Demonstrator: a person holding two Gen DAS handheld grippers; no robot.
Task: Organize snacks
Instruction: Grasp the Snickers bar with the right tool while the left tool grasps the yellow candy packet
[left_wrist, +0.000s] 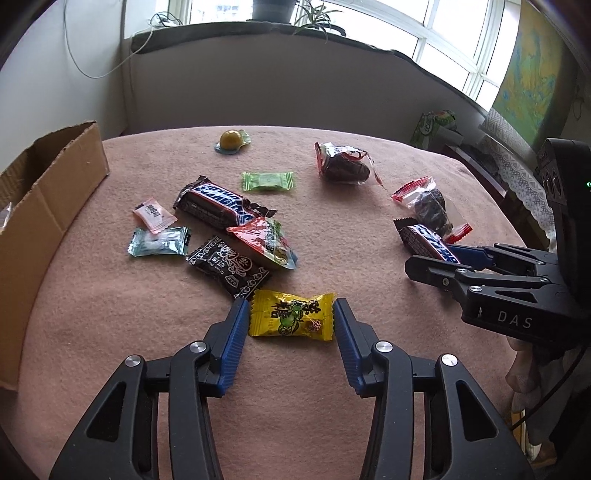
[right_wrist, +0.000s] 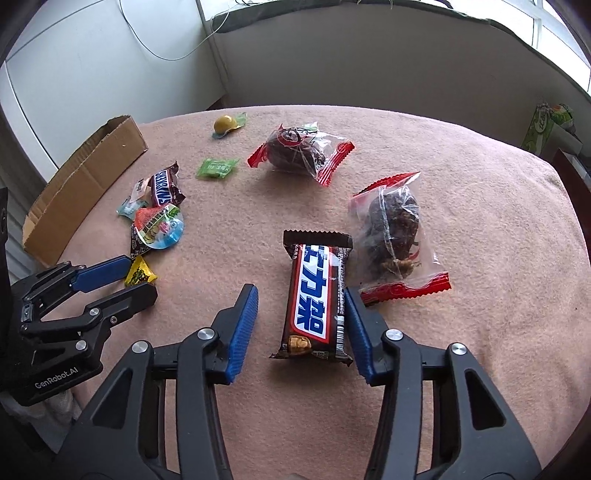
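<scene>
A yellow wrapped candy (left_wrist: 291, 314) lies on the pink cloth between the blue pads of my left gripper (left_wrist: 290, 306). The pads stand right at its crimped ends and the wrapper is not squeezed. A brown chocolate bar (right_wrist: 317, 295) lies lengthwise inside my right gripper (right_wrist: 301, 290). That gripper's right pad touches the bar's edge, while a gap separates the left pad from it. In the right wrist view my left gripper (right_wrist: 143, 275) sits at the far left around the yellow candy (right_wrist: 140, 273). The right gripper (left_wrist: 428, 254) shows at the right of the left wrist view.
An open cardboard box (left_wrist: 48, 206) stands at the left edge. A second chocolate bar (left_wrist: 218, 203), several small candies and a black packet (left_wrist: 229, 266) cluster mid-table. Two clear bags of dark fruit (right_wrist: 299, 151) (right_wrist: 395, 232) lie to the right. A yellow jelly cup (left_wrist: 231, 142) sits far back.
</scene>
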